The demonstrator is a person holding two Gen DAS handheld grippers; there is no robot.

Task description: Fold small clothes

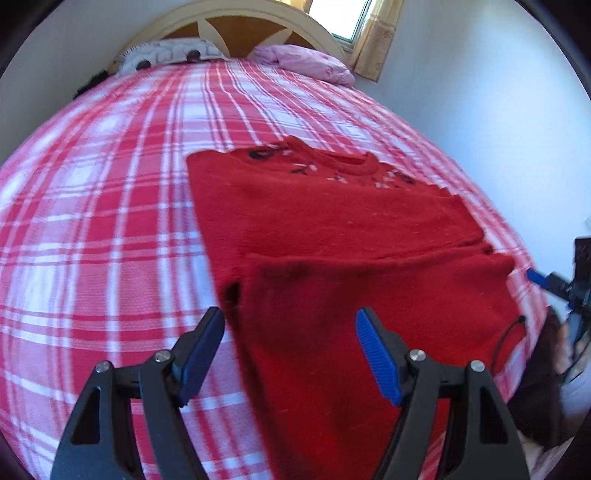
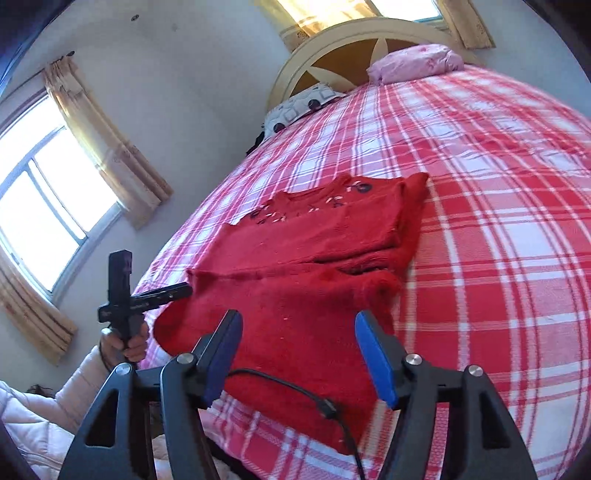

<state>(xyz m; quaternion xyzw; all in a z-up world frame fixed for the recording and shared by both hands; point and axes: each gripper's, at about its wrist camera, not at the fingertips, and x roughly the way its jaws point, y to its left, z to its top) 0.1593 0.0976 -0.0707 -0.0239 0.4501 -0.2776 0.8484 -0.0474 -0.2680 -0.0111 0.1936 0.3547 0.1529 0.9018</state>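
Red sweater flat on the bed, on a red-and-white checked bedspread. Neck end toward the headboard, collar and a band of dark and pale stitched decoration showing there. Sleeves folded in across the body; lower part doubled up over the middle, its edge forming a ridge across the width. Near end reaching toward the foot edge of the bed.

Left gripper above the near left edge of the sweater, jaws spread wide, nothing between the blue pads. One pad over bedspread, the other over red knit; contact with the fabric not clear, no pinch visible.

Right gripper above the near end of the sweater, jaws also standing wide, empty. Thin black cable lying across the knit just ahead of the fingers, running off between them toward the bottom edge.

From the right wrist view: left gripper seen side-on at the far side of the sweater, held by a hand with a pale padded sleeve behind it. From the left wrist view: only a blue tip of the right gripper at the right border.

Background: curved cream headboard, patterned grey-white pillow, pink pillow, window with yellow curtains, white walls.

Both views somewhat blurred.
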